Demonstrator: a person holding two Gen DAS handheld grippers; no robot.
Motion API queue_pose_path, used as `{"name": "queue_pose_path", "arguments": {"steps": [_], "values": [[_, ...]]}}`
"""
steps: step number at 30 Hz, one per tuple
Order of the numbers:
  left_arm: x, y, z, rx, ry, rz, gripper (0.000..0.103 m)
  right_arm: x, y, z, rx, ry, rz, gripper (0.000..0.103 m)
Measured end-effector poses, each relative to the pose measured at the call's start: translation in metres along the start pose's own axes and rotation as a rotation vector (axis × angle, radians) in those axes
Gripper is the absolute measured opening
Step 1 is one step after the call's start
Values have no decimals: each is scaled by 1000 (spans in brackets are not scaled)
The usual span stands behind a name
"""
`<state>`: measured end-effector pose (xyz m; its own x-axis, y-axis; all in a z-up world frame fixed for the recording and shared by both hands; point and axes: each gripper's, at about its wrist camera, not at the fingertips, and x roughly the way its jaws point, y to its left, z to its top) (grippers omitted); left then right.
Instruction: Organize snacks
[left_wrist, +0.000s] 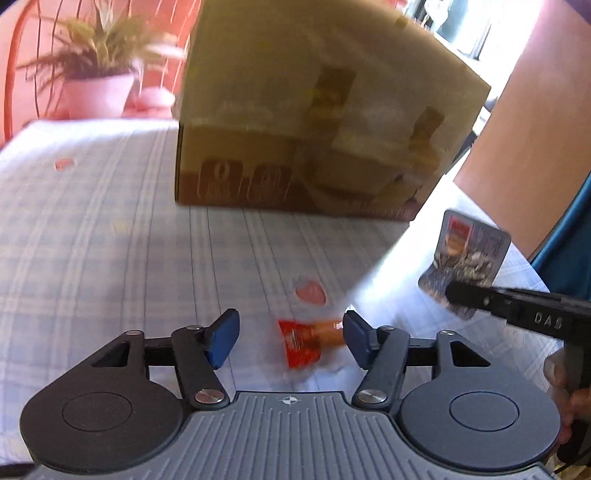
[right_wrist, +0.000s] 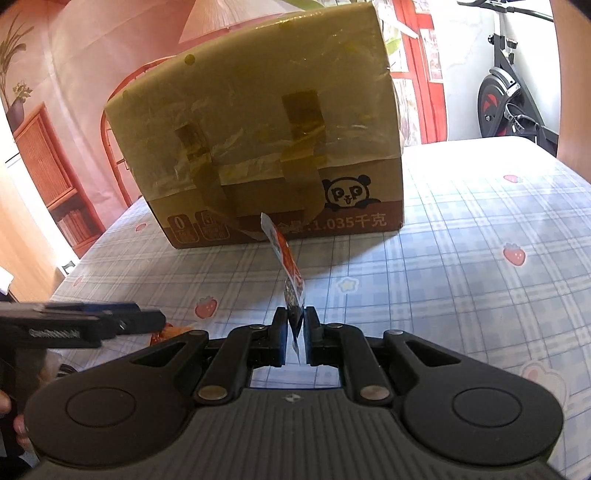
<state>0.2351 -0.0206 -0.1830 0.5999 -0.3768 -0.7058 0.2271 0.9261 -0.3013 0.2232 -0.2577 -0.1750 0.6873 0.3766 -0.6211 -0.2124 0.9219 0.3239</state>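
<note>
A small orange-red snack packet (left_wrist: 301, 343) lies on the checked tablecloth (left_wrist: 110, 240) between the blue pads of my left gripper (left_wrist: 291, 338). That gripper is open; its right pad is close to the packet's end and its left pad stands well clear. My right gripper (right_wrist: 295, 328) is shut on the lower edge of a second snack packet (right_wrist: 286, 258), red, white and dark, which stands up edge-on toward the box. In the left wrist view this held packet (left_wrist: 465, 254) shows its printed face above the right gripper (left_wrist: 456, 295). The left gripper (right_wrist: 147, 319) appears at lower left in the right wrist view, over the orange packet (right_wrist: 168, 330).
A tall taped cardboard box (right_wrist: 258, 129) with a panda print stands closed on the table just beyond both grippers (left_wrist: 314, 129). A potted plant (left_wrist: 99, 88) sits past the table's far left edge. An exercise bike (right_wrist: 509, 92) and a wooden shelf (right_wrist: 48, 166) stand off the table.
</note>
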Motion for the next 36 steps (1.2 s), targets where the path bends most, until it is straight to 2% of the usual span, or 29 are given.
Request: {"name": "queue_pose_path", "arguments": {"steps": [4,8,12,17,19,20,29,36], "values": [[3,-8,-4,35,6,17,62,-1,-2,-2,11,0,2,10],[9,-14,-6,75,-8,25,50,0,-2,-3,15,2,8,10],[10,-17,-7,84,-18,18,48,1,-2,-4,21,-2,11,10],[5,-17,-8,67,-49,-12,29,0,-4,-5,29,-4,12,10],[2,-19,-7,73,-63,-18,26,-1,-4,-5,29,-6,12,10],[1,-20,-5,73,-69,-21,18,-1,-4,-5,29,-8,12,10],[-10,-14,1,41,-112,-21,16,-6,-3,1,24,-30,12,10],[-57,-11,38,61,-250,-39,16,-24,3,25,1,-97,31,10]]}}
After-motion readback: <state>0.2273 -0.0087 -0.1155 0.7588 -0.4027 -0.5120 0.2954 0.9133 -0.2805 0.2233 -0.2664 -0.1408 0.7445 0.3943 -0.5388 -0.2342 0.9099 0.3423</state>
